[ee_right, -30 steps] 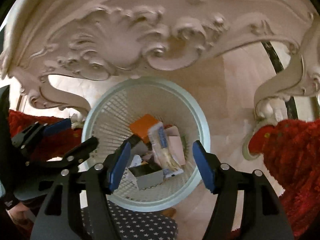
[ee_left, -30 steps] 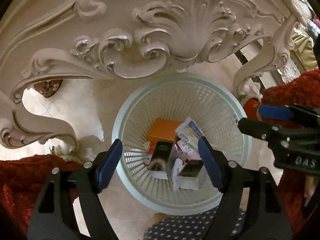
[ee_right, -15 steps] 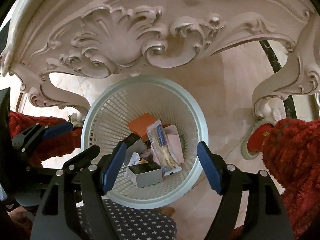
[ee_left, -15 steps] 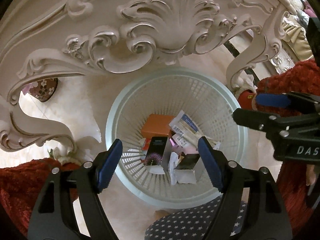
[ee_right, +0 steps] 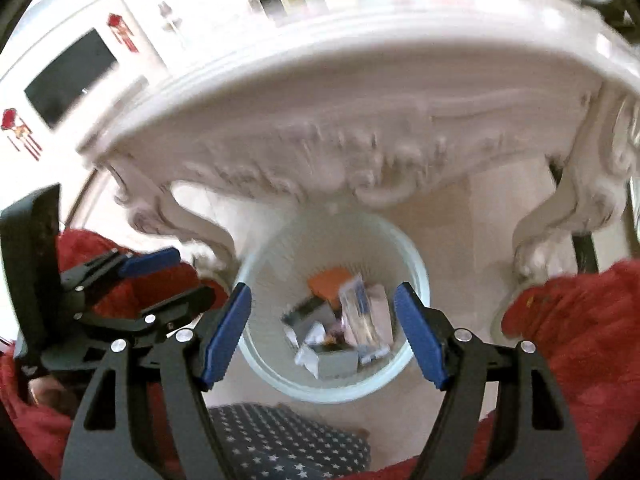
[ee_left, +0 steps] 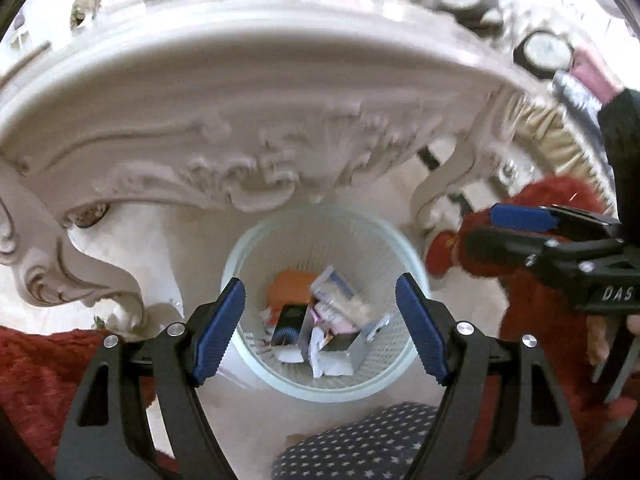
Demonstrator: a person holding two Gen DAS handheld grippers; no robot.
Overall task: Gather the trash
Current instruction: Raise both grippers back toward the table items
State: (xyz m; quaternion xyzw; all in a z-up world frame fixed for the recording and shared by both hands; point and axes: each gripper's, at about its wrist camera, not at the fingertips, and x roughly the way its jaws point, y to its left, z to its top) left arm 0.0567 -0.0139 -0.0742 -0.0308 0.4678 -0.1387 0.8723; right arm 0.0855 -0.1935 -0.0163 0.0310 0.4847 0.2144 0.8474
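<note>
A pale mesh wastebasket (ee_left: 256, 264) stands on the floor under an ornate white table; it also shows in the right wrist view (ee_right: 418, 276). Inside lie an orange box (ee_left: 286, 284), a black box (ee_left: 289, 326), wrappers and a grey carton (ee_right: 338, 362). My left gripper (ee_left: 320, 330) is open and empty, high above the basket. My right gripper (ee_right: 322, 334) is open and empty too, above the basket. Each gripper shows in the other's view, the right one (ee_left: 536, 236) at the right and the left one (ee_right: 144, 280) at the left.
The carved white table apron (ee_left: 248, 160) arches over the basket, with curled legs (ee_left: 80, 276) either side. Blurred bottles and a clock (ee_left: 546, 54) stand on the tabletop. Red plush fabric (ee_right: 576, 320) lies left and right. A star-patterned cloth (ee_left: 360, 440) is at the bottom.
Both grippers have risen and pulled back from the basket; it looks smaller and the tabletop with its objects has come into view. Both stay open and empty.
</note>
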